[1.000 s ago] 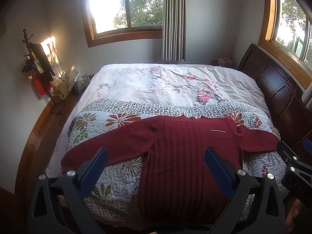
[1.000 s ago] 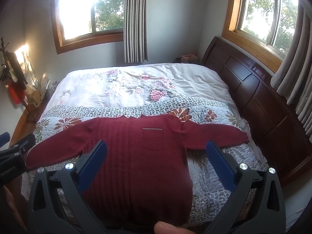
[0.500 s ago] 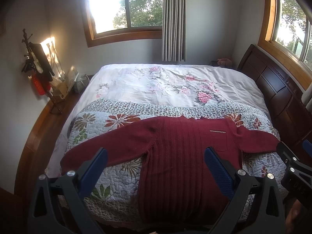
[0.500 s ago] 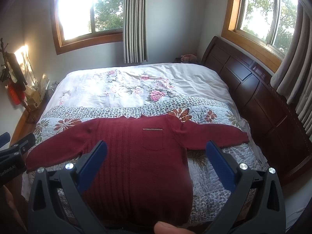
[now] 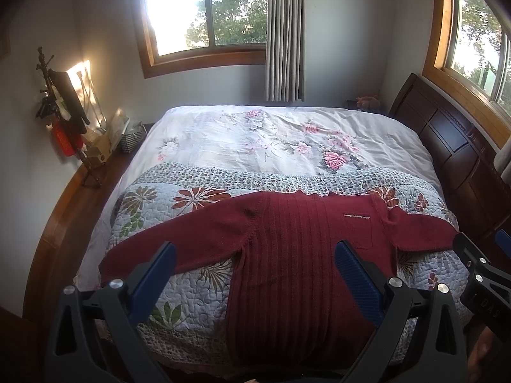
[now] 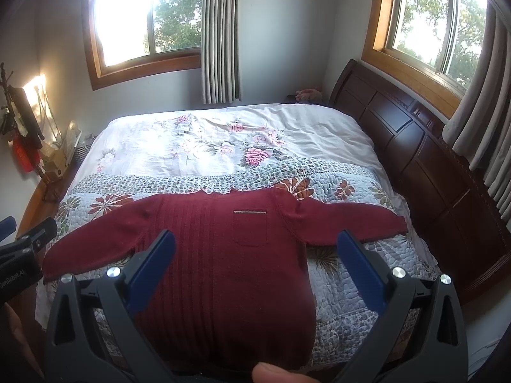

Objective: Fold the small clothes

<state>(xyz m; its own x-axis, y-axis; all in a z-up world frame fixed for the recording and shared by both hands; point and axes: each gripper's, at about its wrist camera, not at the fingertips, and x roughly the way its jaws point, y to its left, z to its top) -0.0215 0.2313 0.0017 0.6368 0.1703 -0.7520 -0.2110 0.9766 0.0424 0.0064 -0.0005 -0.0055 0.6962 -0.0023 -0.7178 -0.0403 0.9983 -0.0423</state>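
1. Hovering with jaws spread wide and gripping nothing: left gripper (image 5: 255, 274), above the near left part of the red sweater (image 5: 306, 255).
2. Hovering likewise, jaws wide apart and empty: right gripper (image 6: 255, 271), above the sweater's near right part, clear of the knit.
3. Lying flat and face up on the floral quilt (image 6: 345, 274), collar away from the grippers, hem at the near bed edge, both sleeves stretched straight out to the sides, chest pocket (image 6: 249, 228) showing.
4. Showing no fold anywhere: spreading apparently done, folding not yet begun.
5. Remaining, by this reading: bringing each sleeve in over the body, then doubling the body from hem toward collar.
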